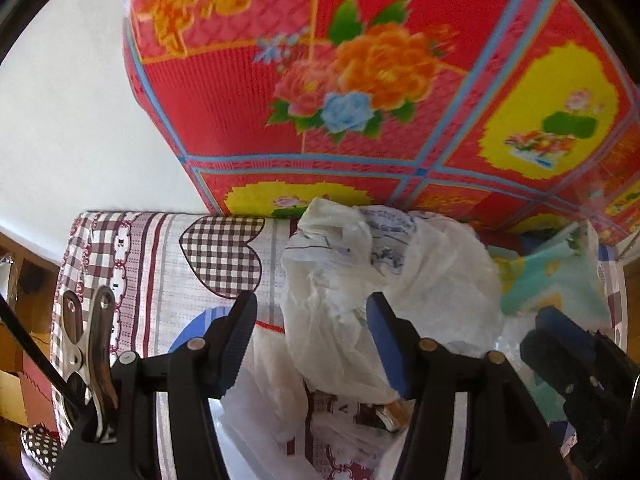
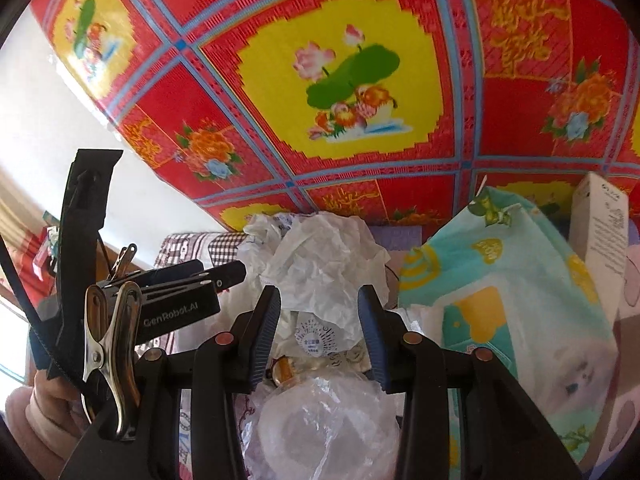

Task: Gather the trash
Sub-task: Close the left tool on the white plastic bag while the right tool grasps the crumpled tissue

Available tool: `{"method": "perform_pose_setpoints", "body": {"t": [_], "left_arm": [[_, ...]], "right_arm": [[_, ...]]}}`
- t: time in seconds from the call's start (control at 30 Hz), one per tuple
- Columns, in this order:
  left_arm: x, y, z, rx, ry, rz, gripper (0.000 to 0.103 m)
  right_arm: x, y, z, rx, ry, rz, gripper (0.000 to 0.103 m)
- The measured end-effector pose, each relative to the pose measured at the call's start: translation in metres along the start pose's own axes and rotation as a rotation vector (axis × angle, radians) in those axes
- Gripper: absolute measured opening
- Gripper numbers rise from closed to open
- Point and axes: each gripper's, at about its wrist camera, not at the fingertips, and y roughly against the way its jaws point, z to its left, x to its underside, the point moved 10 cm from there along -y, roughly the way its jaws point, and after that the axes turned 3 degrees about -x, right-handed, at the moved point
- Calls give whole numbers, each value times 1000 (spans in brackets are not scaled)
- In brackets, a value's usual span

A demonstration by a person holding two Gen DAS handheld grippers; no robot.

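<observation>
The far wall hanging (image 2: 340,80) is a woven plastic mat, red and yellow, ribbed and faintly shiny. Beneath the litter lies a checked cloth cover (image 1: 168,264), matt and soft-looking. At centre, the crumpled white plastic bag (image 1: 360,264) is thin, creased and dull, with printed ink. Nearer, a clear plastic film (image 2: 320,420) looks glossy and wrinkled. To the right, the teal pack (image 2: 500,300) has a smooth, slightly glossy plastic wrapper, and the white carton (image 2: 600,232) beside it is matt cardboard. The spring clip (image 2: 112,344) at left is polished metal. The gripper fingers (image 2: 264,328) are matt black plastic with ribbed blue pads.
</observation>
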Motion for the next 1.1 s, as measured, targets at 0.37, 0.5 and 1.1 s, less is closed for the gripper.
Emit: {"method": "perform_pose_setpoints", "body": {"t": [0.37, 0.5, 1.1], "left_arm": [[-10, -35, -3, -11, 4, 35, 60], [-13, -43, -2, -11, 11, 37, 60], [-9, -73, 12, -47, 47, 56, 75]], "right_arm": [[1, -28, -15, 36, -6, 57, 41], [2, -39, -18, 51, -12, 80, 41], [6, -88, -17, 97, 5, 129, 41]]}}
